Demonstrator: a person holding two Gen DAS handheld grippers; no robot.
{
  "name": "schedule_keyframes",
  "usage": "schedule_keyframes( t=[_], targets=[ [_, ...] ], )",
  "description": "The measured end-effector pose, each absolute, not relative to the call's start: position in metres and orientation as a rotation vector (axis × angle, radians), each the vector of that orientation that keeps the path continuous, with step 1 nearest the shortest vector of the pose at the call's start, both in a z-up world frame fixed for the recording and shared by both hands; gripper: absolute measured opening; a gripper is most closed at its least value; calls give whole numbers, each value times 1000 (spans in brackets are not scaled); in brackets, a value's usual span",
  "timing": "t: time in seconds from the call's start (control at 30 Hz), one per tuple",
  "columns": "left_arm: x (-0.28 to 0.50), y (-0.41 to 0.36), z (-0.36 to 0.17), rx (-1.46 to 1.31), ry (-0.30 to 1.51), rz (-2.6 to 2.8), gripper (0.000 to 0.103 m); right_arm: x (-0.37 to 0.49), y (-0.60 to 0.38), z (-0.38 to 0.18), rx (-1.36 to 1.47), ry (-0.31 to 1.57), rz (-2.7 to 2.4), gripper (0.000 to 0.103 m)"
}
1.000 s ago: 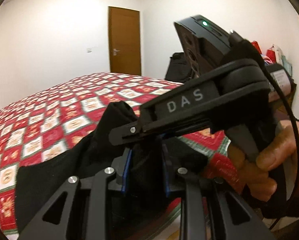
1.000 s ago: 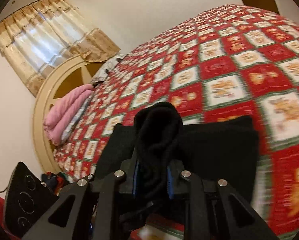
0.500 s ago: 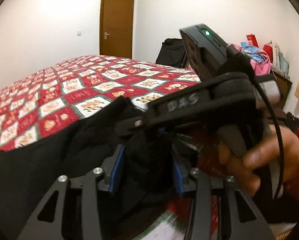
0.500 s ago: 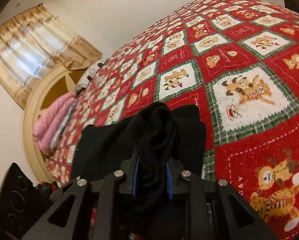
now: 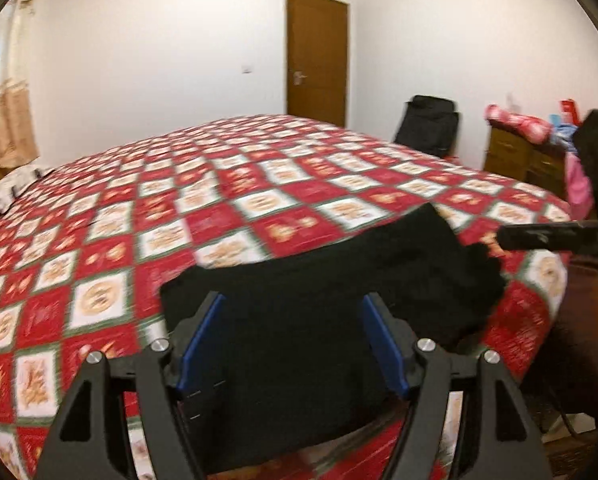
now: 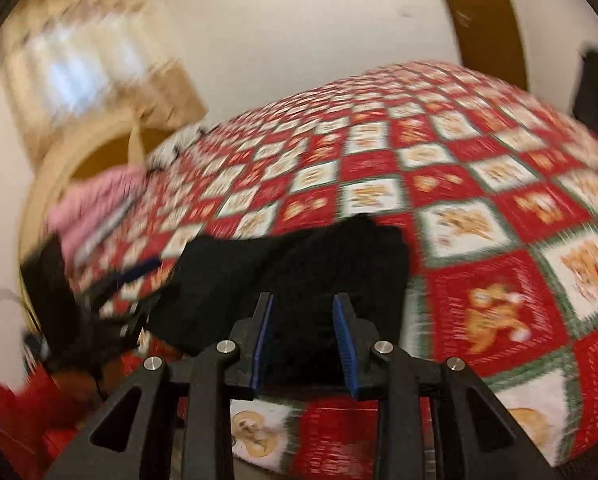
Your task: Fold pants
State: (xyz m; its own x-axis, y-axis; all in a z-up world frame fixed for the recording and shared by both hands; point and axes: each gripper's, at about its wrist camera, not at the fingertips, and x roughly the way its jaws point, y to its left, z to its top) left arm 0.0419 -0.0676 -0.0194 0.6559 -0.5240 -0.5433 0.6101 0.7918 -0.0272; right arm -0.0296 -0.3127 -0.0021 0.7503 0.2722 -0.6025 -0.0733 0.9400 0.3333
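While the black pants (image 5: 319, 292) lie folded on the bed (image 5: 227, 184) near its edge, the left claw (image 5: 295, 344) and right claw (image 6: 304, 340) are opening, gripping nothing; a chair (image 5: 427, 124) stands beyond.

Bright room, motion blur (fisheye edges)

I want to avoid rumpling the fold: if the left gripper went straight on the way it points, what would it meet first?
Most likely the black pants on the bedspread: the left gripper, jaws opening with no cloth pinched, points down at them. Depth is unclear.
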Motion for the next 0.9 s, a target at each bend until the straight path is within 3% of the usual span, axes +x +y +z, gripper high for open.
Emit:
schedule_keyframes(
  t=[0.23,0.3,0.33,0.47,0.67,0.77,0.9],
  targets=[
    [51,-55,-60,233,655,-556,73,-19,-281,-30,90,798,121,31],
    [50,-52,-70,240,678,-553,73,-20,-298,-44,93,843,76,20],
    [50,-51,-73,231,685,-552,73,-25,-311,-48,170,832,91,20],
    [49,-48,-68,222,691,-555,74,-39,-334,-45,331,829,126,20],
    [54,-41,-43,205,653,-534,74,-39,-314,-1,181,698,41,22],
    [67,-48,-26,206,590,-518,74,-13,-299,20,137,605,68,22],
    [108,-64,-33,161,651,-459,74,51,-292,-4,101,697,19,22]
  ],
)
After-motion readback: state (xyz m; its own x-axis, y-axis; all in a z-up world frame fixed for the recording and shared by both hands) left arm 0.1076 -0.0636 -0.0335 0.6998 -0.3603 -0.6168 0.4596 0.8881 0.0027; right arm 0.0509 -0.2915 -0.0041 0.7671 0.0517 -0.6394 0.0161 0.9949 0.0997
